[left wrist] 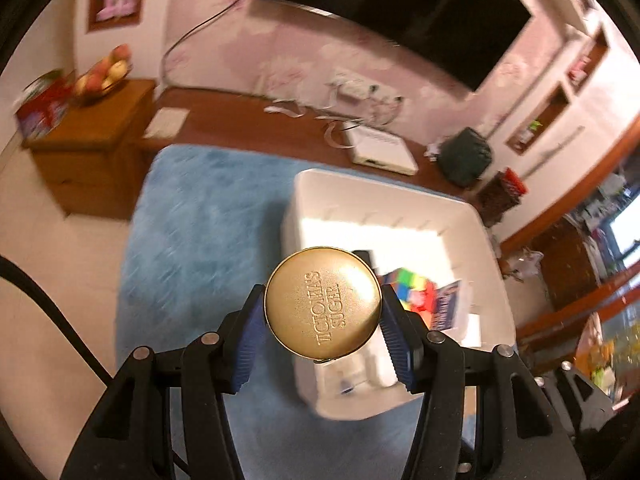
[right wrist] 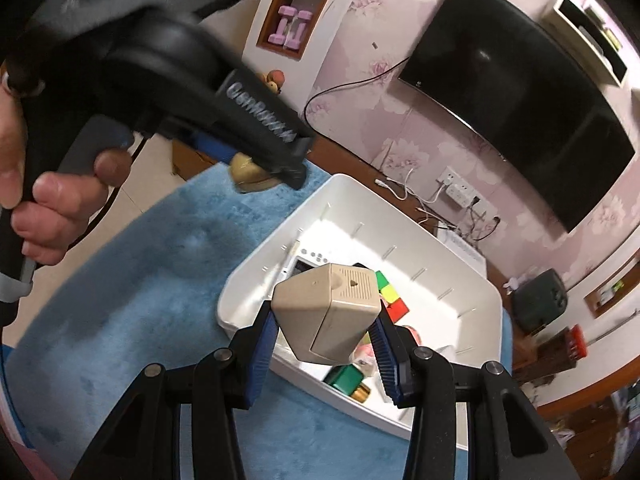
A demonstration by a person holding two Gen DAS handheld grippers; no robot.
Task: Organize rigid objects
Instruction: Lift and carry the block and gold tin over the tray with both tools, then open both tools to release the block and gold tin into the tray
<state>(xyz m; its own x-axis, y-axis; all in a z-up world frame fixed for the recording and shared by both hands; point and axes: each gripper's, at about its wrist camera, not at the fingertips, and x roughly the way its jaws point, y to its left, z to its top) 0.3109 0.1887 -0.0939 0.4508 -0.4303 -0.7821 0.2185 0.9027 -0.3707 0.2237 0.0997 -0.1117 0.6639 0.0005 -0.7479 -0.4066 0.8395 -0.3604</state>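
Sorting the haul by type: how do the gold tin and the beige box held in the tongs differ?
The gold tin is round, shiny and lettered; the beige box is angular, matte, with a grille. The tin sits face-on in the left tongs, the box tilted in the right tongs. Both are held above the white bin.
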